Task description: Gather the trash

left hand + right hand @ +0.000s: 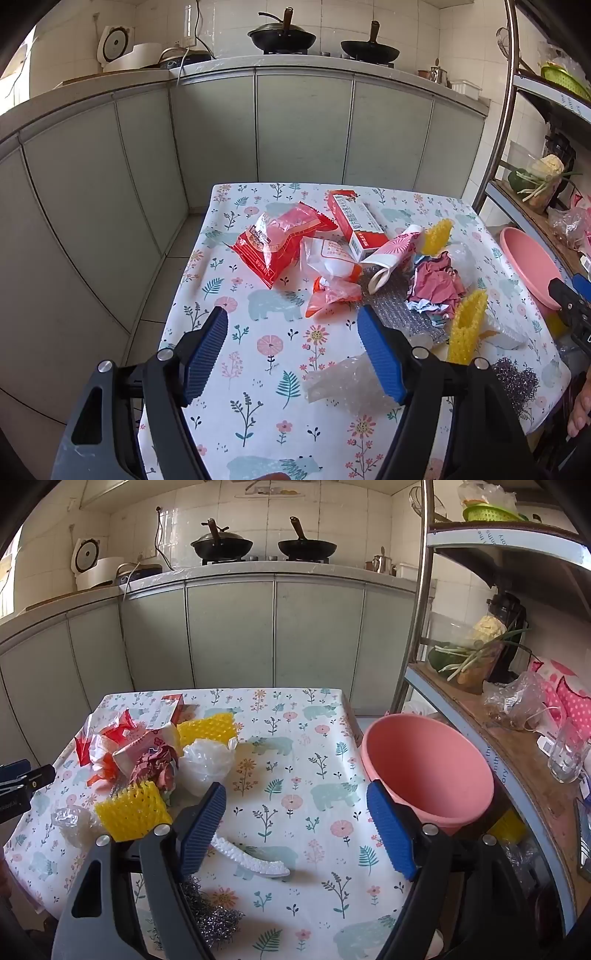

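on the floral tablecloth (pixel 266 354), scattered wrappers (pixel 280 240)

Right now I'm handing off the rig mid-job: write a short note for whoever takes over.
Left gripper: open, empty, over the table's near left part.
Right gripper: open, empty, over the table's bare middle.
Trash sits on the left half of the table: red wrappers, box, crumpled paper, two yellow foam nets, white bag, bubble wrap, white foam strip, steel wool.
Pink basin at the right edge looks empty.
Done: nothing collected.
Left: everything.
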